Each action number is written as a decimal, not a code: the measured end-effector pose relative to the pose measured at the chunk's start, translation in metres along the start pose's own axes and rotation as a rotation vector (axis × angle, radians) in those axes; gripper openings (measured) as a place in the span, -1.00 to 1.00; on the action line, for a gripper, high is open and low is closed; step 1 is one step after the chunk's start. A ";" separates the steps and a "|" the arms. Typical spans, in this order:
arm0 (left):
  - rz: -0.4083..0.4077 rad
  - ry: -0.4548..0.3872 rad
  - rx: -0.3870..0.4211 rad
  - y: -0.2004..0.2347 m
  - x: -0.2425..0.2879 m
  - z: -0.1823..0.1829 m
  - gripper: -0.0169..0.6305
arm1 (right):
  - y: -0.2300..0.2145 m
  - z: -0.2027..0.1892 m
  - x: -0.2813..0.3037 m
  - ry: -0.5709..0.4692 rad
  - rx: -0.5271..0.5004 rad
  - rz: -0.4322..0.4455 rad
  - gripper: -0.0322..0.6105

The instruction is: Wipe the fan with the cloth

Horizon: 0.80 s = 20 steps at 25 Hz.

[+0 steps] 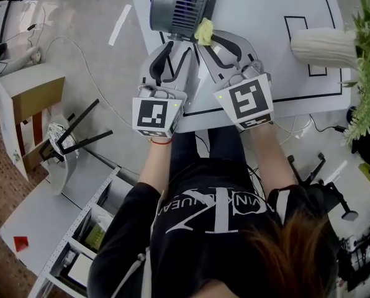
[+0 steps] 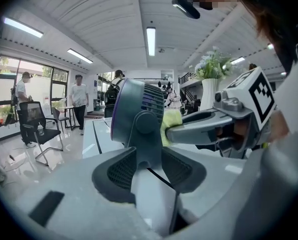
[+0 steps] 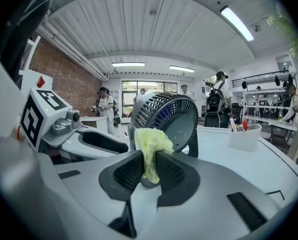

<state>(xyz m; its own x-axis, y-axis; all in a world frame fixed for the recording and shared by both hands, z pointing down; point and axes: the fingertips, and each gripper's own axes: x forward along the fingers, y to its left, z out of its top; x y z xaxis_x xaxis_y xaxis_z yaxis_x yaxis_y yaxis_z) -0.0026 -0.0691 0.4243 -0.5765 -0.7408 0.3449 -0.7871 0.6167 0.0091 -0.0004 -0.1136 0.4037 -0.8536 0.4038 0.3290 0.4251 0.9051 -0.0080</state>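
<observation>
Jaws of the right gripper [image 3: 150, 160] pinch a soft yellow cloth [image 3: 149, 139], its bunched end against the lower edge of the fan [image 3: 171, 115]. The left gripper [image 2: 149, 160] has its jaws closed on the fan's stand, steadying it on the white counter [image 1: 266, 5]. The fan looks light and plastic, likely to tip or slide under hard rubbing. The stiff stand seems the safest hold, not the grille.

You wear a black short-sleeved T-shirt [image 1: 216, 228] with white lettering and a thin red band [image 1: 162, 142] on your left wrist. Your left gripper [image 1: 180, 45] and right gripper [image 1: 207, 39] are grey with black pads, and each bears a white marker cube [image 1: 155, 117].
</observation>
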 end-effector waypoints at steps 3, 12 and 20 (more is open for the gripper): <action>-0.005 0.002 -0.010 0.001 0.001 -0.001 -0.44 | 0.000 0.010 -0.006 -0.026 0.009 -0.011 -0.69; -0.020 0.009 0.015 0.011 -0.001 -0.001 -0.71 | -0.020 0.040 -0.018 -0.122 0.020 -0.075 -0.69; -0.024 0.010 -0.005 0.020 0.001 0.000 -0.79 | -0.042 0.050 -0.017 -0.108 -0.076 -0.138 -0.69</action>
<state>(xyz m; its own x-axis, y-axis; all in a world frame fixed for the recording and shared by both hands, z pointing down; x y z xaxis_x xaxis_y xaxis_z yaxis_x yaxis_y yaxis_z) -0.0190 -0.0569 0.4249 -0.5556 -0.7525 0.3536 -0.7994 0.6004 0.0216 -0.0186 -0.1517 0.3513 -0.9309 0.2926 0.2186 0.3201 0.9418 0.1026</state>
